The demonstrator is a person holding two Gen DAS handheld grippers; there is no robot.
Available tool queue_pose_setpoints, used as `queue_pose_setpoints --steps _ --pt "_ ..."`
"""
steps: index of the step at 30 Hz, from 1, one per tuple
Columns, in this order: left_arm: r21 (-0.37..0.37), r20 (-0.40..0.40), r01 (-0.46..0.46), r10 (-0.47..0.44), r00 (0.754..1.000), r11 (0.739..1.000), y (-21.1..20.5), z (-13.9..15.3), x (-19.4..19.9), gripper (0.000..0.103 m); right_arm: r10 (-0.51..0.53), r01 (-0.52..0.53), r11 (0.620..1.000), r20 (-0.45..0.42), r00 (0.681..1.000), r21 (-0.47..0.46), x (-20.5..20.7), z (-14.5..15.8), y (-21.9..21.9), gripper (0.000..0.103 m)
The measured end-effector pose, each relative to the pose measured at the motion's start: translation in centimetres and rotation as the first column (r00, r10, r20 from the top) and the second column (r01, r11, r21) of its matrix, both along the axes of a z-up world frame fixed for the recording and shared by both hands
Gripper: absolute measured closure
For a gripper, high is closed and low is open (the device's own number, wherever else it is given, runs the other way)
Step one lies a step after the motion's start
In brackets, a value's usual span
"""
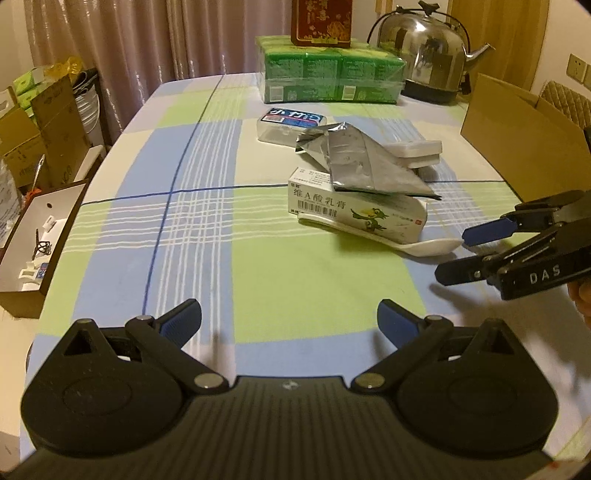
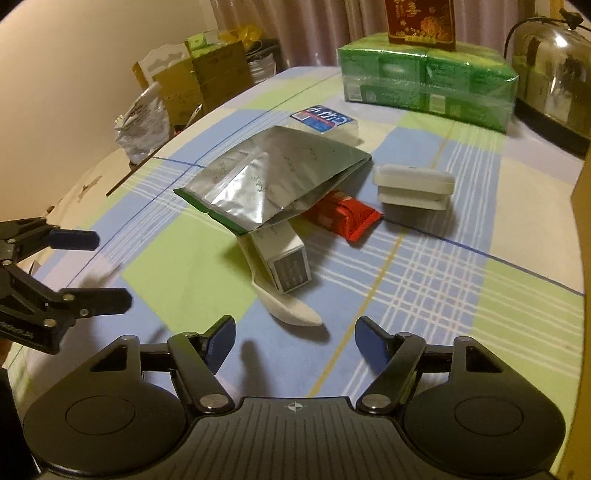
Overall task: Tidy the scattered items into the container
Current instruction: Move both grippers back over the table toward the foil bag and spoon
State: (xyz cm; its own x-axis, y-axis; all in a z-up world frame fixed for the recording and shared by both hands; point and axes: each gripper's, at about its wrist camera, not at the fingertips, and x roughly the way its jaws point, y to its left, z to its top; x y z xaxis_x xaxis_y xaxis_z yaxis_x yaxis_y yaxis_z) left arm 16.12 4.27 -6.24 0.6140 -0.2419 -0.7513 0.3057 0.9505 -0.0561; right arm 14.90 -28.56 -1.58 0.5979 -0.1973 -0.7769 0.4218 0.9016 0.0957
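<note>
A heap lies mid-table on the checked cloth. A silver foil pouch point(image 1: 362, 162) point(image 2: 273, 177) rests on a white medicine box point(image 1: 354, 210) point(image 2: 284, 258), which lies on a white spoon point(image 1: 424, 247) point(image 2: 291, 314). Beside them are a red packet point(image 2: 343, 214), a white case point(image 1: 417, 149) point(image 2: 413, 186) and a clear box with a blue label point(image 1: 291, 123) point(image 2: 327, 120). My right gripper point(image 2: 295, 339) point(image 1: 465, 253) is open, with the spoon's end just ahead of its fingers. My left gripper point(image 1: 290, 321) point(image 2: 99, 269) is open over bare cloth. A cardboard box point(image 1: 517, 136) stands to the right.
A green tissue pack point(image 1: 328, 74) with a red tin point(image 1: 321, 22) on it and a steel kettle point(image 1: 424, 51) stand at the table's far end. Cardboard boxes point(image 1: 40, 129) and an open box of small parts point(image 1: 33, 236) sit off the left edge.
</note>
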Motion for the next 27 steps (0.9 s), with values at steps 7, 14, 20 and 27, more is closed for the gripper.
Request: queue_pose_setpoints --steps 7,14,20,27 --pt "-0.01 0.007 -0.025 0.025 1.0 1.0 0.9 0.2 0.4 0.003 0.054 -0.056 0.998 0.033 0.998 0.036 1.1 -0.4 1.0 0.035" --pt "-0.019 0.0 -0.082 0.082 0.997 0.996 3.1 0.4 -0.1 0.003 0.228 -0.237 0.963 0.078 0.971 0.128 1.3 -0.6 4.1 0.038" --pt "-0.028 -0.008 -0.089 0.089 0.996 0.996 3.4 0.6 -0.8 0.003 0.326 -0.333 0.935 0.074 0.942 0.117 1.2 -0.5 6.2 0.038" --pt "-0.118 -0.043 -0.06 0.055 0.998 0.991 0.5 1.0 -1.2 0.003 0.251 -0.253 0.966 -0.034 0.967 -0.058 -0.4 0.2 5.5 0.038"
